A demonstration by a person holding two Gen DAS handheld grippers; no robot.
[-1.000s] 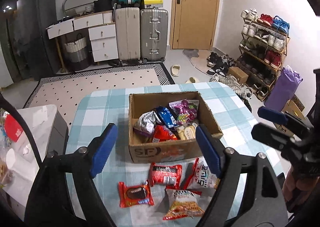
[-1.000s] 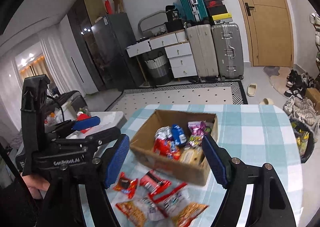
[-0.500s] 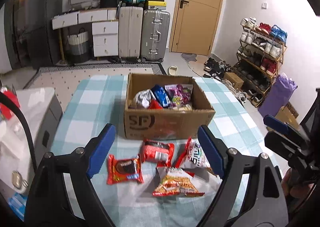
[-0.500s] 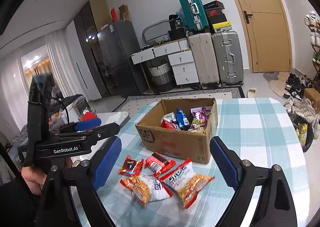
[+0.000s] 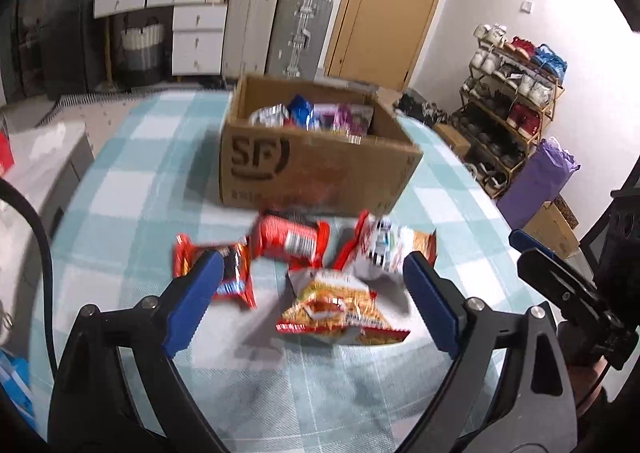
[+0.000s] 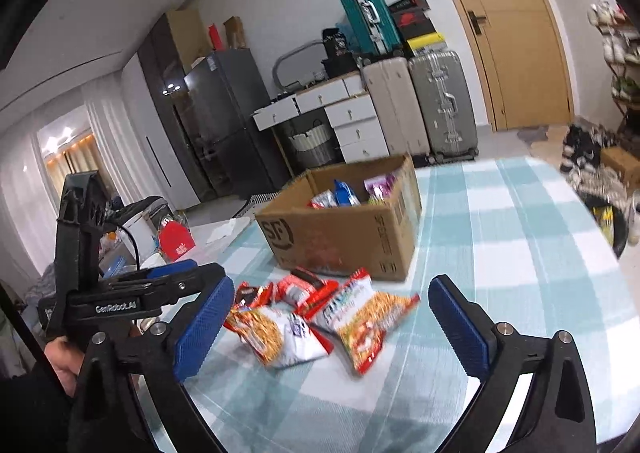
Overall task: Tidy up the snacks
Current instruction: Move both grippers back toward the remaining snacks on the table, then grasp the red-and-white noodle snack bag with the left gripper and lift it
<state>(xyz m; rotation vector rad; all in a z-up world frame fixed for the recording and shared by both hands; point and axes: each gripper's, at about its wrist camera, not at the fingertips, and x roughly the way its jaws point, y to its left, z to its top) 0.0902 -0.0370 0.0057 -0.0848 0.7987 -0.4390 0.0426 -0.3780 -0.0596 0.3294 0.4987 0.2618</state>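
A: Where are the snacks?

B: Four loose packets lie on the checked table (image 5: 132, 181) just in front of the cardboard box (image 5: 316, 169): a red cookie packet (image 5: 232, 273), a red packet (image 5: 292, 239), a white and orange bag (image 5: 390, 247) and an orange noodle bag (image 5: 340, 311) nearest the camera. More snacks sit inside the box.

A: And the left gripper (image 5: 316, 303)?

B: It hangs above the packets, jaws wide and opening, pressing on nothing; the noodle bag shows between the blue pads.

A: The right gripper (image 6: 332, 327)?

B: Same: jaws wide, opening, empty, above two orange bags (image 6: 280, 337) on the table. A hand (image 6: 60, 357) shows at the left edge.
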